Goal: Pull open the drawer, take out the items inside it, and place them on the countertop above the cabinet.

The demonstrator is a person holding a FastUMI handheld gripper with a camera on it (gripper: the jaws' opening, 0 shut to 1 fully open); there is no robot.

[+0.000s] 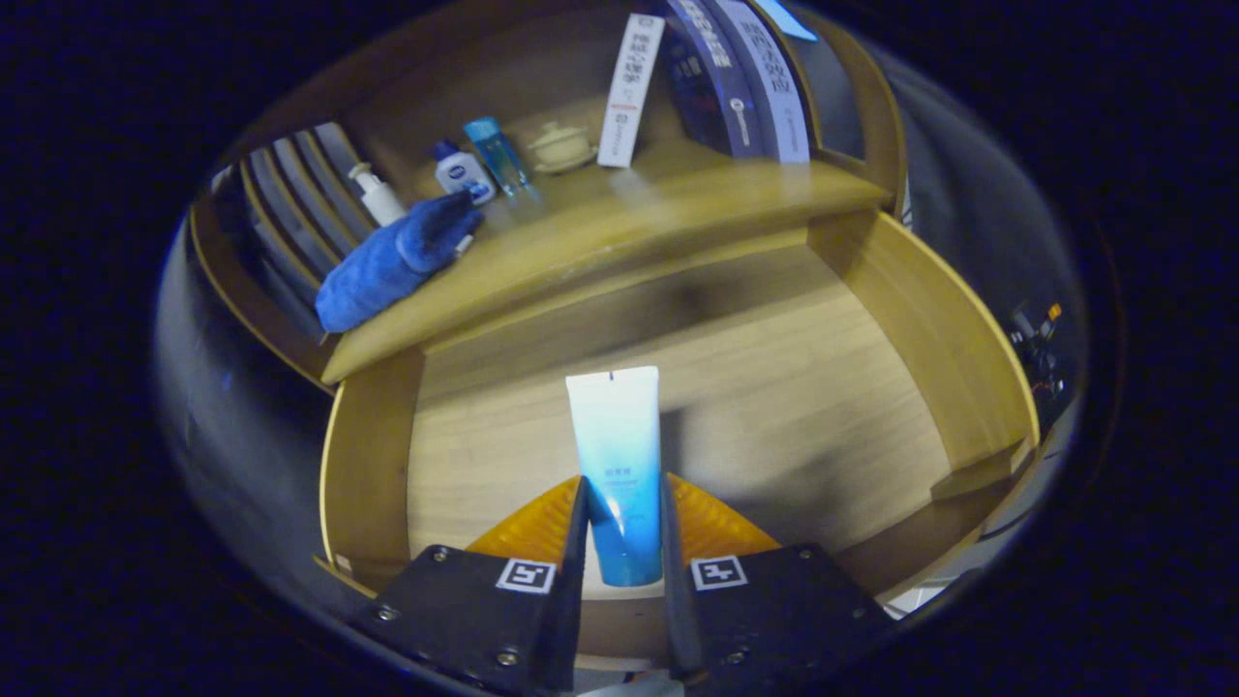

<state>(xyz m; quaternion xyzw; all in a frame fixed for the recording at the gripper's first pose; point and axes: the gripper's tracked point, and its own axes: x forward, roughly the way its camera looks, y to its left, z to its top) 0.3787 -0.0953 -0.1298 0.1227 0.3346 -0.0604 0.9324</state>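
**Lifting the tube clear of the open drawer**

The cabinet [619,227] stands with its drawer [774,387] pulled fully out, and the surface [678,208] above it carries a row of things already — a folded blue towel [392,261] at its left end, then a white pump bottle [377,194], a small white-and-blue bottle [463,174], a clear blue bottle [498,153] and a small lidded dish [559,147], with upright books [736,77] toward the right end. The middle of the front edge looks bare.

Inside the drawer, no other item can be made out on the wooden floor around the tube.

The hand-held gripper [621,528] is clenched on a white-to-blue tube [618,465]: both fingers press its lower, darker half, and the crimped end points away toward the drawer's back.

To do this step well, the person would likely raise the tube straight up until it is above the drawer's side walls and the surface's front edge — a tilt early on could knock the crimped end against that edge. The tube is soft, so a steady, moderate squeeze seems wiser than a hard one. The bare stretch near the front edge, between the towel and the books, seems the safest landing place.
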